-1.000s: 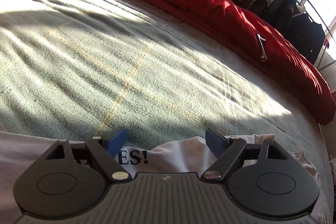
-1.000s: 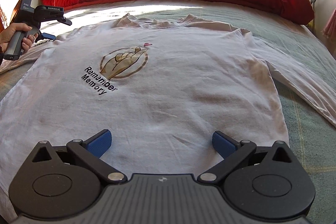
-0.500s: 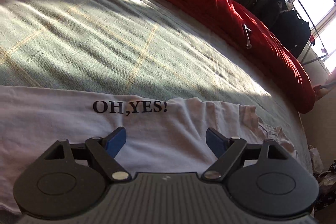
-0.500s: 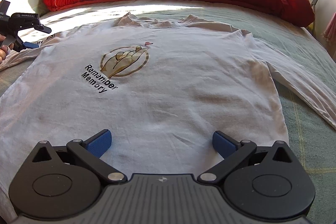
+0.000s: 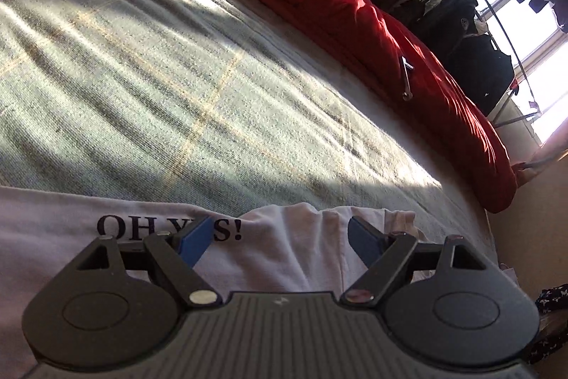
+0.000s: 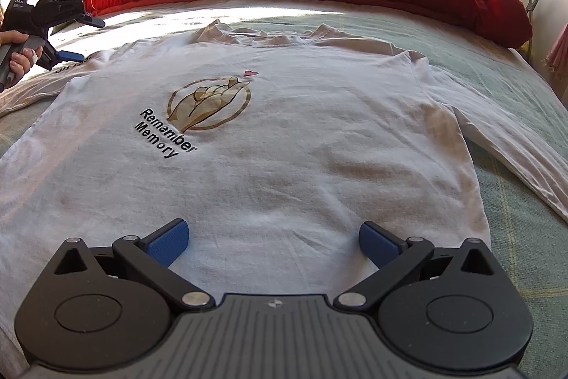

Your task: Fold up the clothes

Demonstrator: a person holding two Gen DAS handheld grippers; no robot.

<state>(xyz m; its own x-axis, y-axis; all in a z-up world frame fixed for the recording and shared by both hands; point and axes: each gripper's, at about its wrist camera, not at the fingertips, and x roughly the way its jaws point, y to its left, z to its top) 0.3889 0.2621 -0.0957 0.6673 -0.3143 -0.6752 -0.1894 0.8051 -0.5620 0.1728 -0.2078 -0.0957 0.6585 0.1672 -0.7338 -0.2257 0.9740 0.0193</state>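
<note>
Left wrist view: the left gripper (image 5: pixel 280 237) hovers, jaws spread and empty, right above the white shirt's (image 6: pixel 284 144) printed sleeve (image 5: pixel 106 233), which runs crosswise; the right gripper (image 6: pixel 273 242), equally wide and empty, waits at the hem.

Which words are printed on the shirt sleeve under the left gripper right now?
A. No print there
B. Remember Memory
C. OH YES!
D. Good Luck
C: in the left wrist view the black lettering "OH YES!" sits on the white sleeve between the open fingers of the left gripper; "Remember Memory" is on the chest of the long-sleeved shirt instead.
</note>
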